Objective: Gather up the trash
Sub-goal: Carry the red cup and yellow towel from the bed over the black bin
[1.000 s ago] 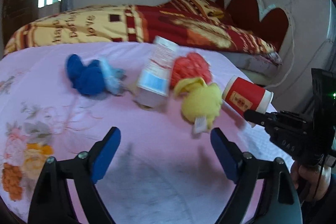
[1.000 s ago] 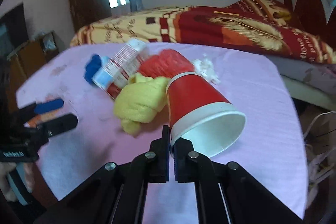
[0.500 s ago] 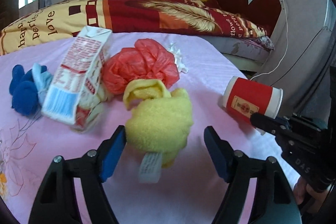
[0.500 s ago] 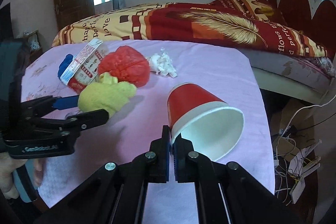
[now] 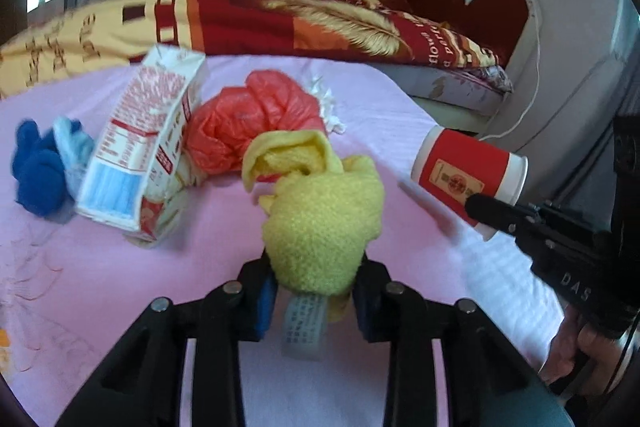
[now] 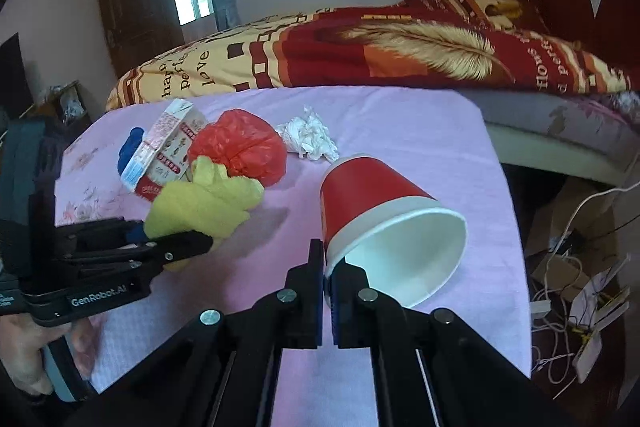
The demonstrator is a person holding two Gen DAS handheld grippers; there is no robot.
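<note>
My left gripper (image 5: 314,287) is shut on a fluffy yellow cloth (image 5: 320,219) with a white label, low over the pink table (image 5: 200,267). It also shows in the right wrist view (image 6: 208,199). My right gripper (image 6: 327,263) is shut on the rim of a red paper cup (image 6: 380,211), held on its side above the table's right part; the cup also shows in the left wrist view (image 5: 468,171). A milk carton (image 5: 144,147), a crumpled red plastic bag (image 5: 256,123), a blue cloth (image 5: 40,167) and a white tissue wad (image 6: 310,137) lie behind.
A bed with a red and yellow blanket (image 6: 360,51) runs behind the table. The table's right edge (image 6: 516,227) drops to a floor with cables and boxes (image 6: 580,267). A dark door (image 6: 132,15) stands at the back left.
My left gripper moved forward and closed on the yellow cloth. My right gripper pulled the red cup away to the right of the pile and still holds it.
</note>
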